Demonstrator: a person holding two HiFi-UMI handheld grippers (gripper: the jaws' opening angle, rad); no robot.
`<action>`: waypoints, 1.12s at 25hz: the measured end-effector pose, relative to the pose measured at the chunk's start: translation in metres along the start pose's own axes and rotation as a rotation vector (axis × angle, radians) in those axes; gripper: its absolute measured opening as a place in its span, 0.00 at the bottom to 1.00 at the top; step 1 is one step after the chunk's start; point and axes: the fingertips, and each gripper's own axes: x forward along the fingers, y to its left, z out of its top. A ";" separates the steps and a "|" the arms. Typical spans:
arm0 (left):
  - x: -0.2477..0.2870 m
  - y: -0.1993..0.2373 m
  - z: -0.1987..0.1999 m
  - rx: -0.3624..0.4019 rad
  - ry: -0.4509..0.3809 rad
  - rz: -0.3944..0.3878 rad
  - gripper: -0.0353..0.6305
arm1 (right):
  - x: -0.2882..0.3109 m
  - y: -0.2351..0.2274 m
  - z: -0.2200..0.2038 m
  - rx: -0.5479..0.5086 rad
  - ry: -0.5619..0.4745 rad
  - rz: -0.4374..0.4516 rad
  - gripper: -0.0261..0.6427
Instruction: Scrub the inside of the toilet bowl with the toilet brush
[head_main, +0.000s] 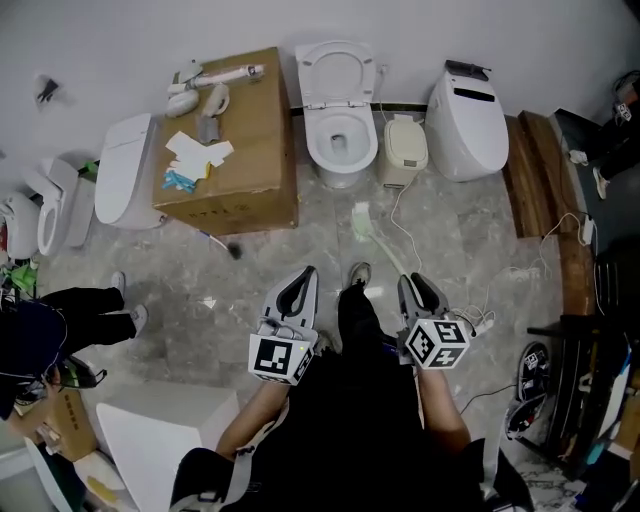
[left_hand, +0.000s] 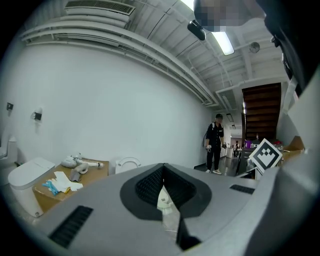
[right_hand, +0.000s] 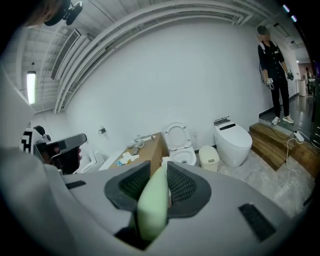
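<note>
The white toilet (head_main: 340, 140) stands against the far wall with its lid up and its bowl open; it also shows in the right gripper view (right_hand: 180, 146). My right gripper (head_main: 418, 290) is shut on the pale green handle of the toilet brush (head_main: 385, 250), whose head (head_main: 361, 221) hangs over the floor short of the bowl. In the right gripper view the green handle (right_hand: 154, 205) fills the space between the jaws. My left gripper (head_main: 298, 288) is held beside it at the same height, shut, with nothing in it (left_hand: 164, 189).
A cardboard box (head_main: 240, 150) with papers and fittings sits left of the toilet. A small bin (head_main: 405, 148) and a closed white toilet (head_main: 468, 120) are to its right, with wooden steps (head_main: 535, 170) beyond. A white cable (head_main: 470, 300) trails on the floor. A seated person's legs (head_main: 90, 315) are at the left, and a person (right_hand: 272, 85) stands at the far right.
</note>
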 end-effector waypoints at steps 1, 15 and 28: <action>0.011 0.005 0.001 0.003 0.001 0.005 0.07 | 0.012 -0.004 0.007 0.001 0.000 0.006 0.21; 0.217 0.084 0.041 0.002 -0.001 0.090 0.07 | 0.208 -0.100 0.131 -0.007 0.066 0.054 0.21; 0.358 0.182 0.041 -0.019 0.042 0.093 0.06 | 0.390 -0.151 0.176 0.106 0.158 -0.003 0.21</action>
